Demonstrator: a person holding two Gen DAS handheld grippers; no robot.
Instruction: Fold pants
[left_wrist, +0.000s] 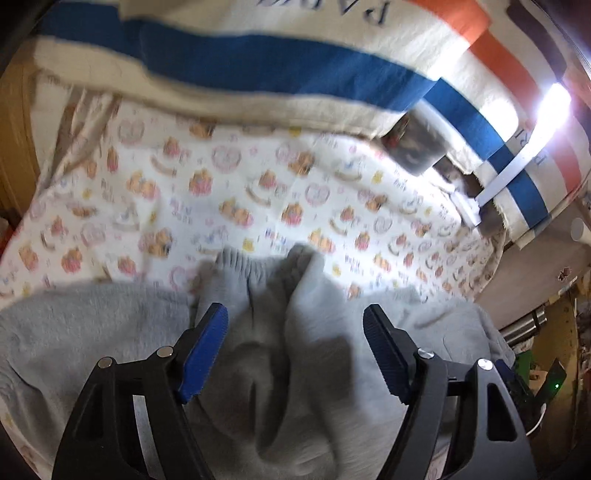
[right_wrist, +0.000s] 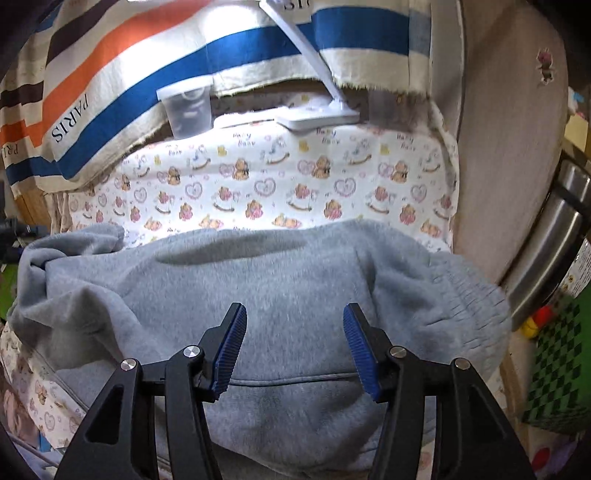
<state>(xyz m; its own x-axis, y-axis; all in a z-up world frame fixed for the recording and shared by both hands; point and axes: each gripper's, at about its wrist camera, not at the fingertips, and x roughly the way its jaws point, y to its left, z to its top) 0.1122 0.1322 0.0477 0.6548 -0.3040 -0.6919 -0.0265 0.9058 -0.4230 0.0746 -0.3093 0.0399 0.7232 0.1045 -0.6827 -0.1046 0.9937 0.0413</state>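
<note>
Grey fleece pants (right_wrist: 258, 288) lie bunched across a printed sheet (right_wrist: 266, 177) that covers the worktop; the gathered waistband (right_wrist: 465, 295) sits at the right edge in the right wrist view, and the two ribbed leg cuffs (left_wrist: 266, 266) stand heaped beside each other just ahead of the left gripper (left_wrist: 295, 317). Left gripper: fingers wide apart, nothing clamped, fabric under and between them but pads clear of it. Right gripper (right_wrist: 294, 314): fingers partly spread, empty, poised above the seat of the pants. Risks as I judge them: the cuffs are piled loose, so a pinch here may catch one leg only and drag the other askew; thick fleece slides on the smooth cotton sheet, so a pull could shift the whole garment toward the worktop's right edge, where the waistband already overhangs; a deep grab may also take the sheet. A white desk lamp (right_wrist: 317, 118) and a clear plastic cup (right_wrist: 188, 110) stand at the back, near enough for a swung leg to hit. Fabric is soft, matte, napped, heavily creased; finger pads are blue, ridged rubber. A striped canvas cloth (right_wrist: 147, 74) hangs behind.
</note>
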